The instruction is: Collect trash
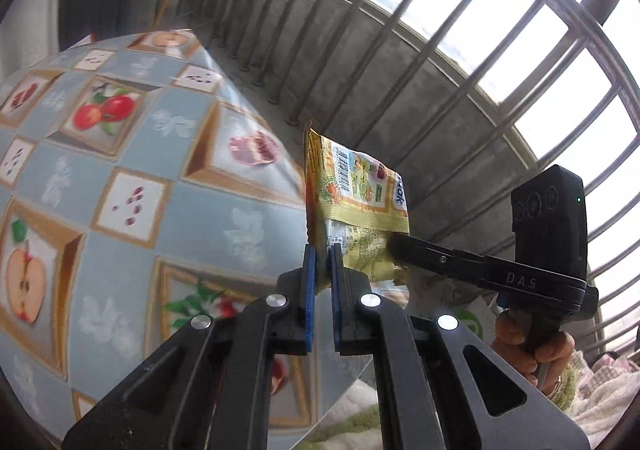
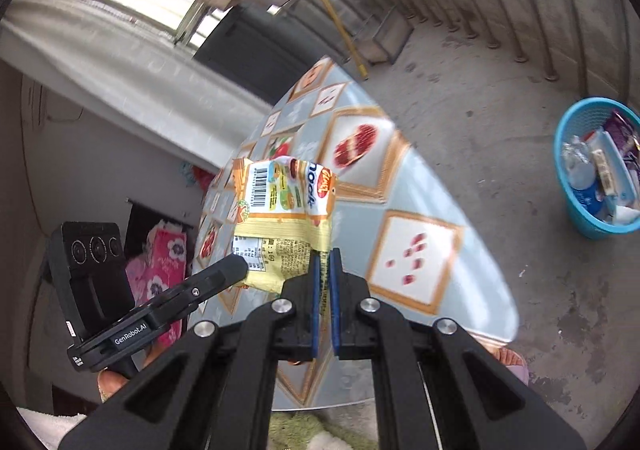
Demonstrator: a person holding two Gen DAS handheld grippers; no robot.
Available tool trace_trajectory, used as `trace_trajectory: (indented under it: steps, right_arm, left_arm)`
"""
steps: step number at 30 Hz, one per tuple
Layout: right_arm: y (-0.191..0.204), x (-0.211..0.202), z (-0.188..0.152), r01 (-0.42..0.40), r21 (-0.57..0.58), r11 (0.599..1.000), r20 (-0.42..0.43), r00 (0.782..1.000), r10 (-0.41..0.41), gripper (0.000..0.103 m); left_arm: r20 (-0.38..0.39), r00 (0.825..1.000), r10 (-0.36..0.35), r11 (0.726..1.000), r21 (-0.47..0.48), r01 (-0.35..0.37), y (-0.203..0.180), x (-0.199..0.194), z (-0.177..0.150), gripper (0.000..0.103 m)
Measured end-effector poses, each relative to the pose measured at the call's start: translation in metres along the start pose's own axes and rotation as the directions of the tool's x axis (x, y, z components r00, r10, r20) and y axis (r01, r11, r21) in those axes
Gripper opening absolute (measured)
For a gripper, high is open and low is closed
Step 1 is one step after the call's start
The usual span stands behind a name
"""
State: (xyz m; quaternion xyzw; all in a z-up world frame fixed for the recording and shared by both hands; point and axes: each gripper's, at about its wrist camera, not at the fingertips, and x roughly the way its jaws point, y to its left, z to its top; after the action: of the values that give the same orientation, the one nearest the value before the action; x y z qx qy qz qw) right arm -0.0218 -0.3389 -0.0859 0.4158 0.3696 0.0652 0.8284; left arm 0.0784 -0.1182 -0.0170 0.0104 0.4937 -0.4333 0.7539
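Fingers (image 1: 310,270) of the left gripper (image 1: 323,270) and of the right gripper (image 2: 323,270) are both clamped on the bottom edge of a yellow snack wrapper (image 1: 352,185), held in the air above the fruit-patterned tabletop (image 1: 120,169). The empty foil looks light, limp and slick; the crimped seam seems the firmest hold. A blue trash basket (image 2: 568,185) waits on the floor.

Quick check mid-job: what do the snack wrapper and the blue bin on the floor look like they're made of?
Snack wrapper: looks like thin printed plastic film, somewhat glossy; it creases where the left gripper and right gripper pinch it. Blue bin: apparently moulded plastic, its wall an open lattice with a smooth rim.
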Motion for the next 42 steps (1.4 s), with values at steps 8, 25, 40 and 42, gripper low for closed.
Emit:
trace_trajectory:
  steps: [8, 25, 40, 42]
  right_arm:
    - [-0.124, -0.052, 0.028, -0.045, 0.335, 0.941, 0.240, 0.970, -0.040, 0.004]
    - [-0.367, 0.007, 0.101, 0.235, 0.686, 0.688, 0.107, 0.903, -0.416, 0.017]
    - [-0.295, -0.049, 0.076, 0.380, 0.602, 0.702, 0.167, 0.800, -0.576, 0.057]
    - [-0.254, -0.055, 0.076, 0.409, 0.524, 0.748, 0.218, 0.784, -0.581, 0.061]
  left_arm:
    - [-0.187, 0.977, -0.104, 0.986, 0.111, 0.126, -0.070, 0.124, 0.069, 0.014]
    - [-0.244, 0.968, 0.064, 0.995, 0.084, -0.045, -0.034, 0.151, 0.087, 0.058]
    - [0.070, 0.981, 0.180, 0.983, 0.018, -0.182, -0.014, 0.025, 0.048, 0.082]
    - [0.122, 0.968, 0.220, 0.975, -0.015, -0.220, -0.013, 0.004, 0.040, 0.091]
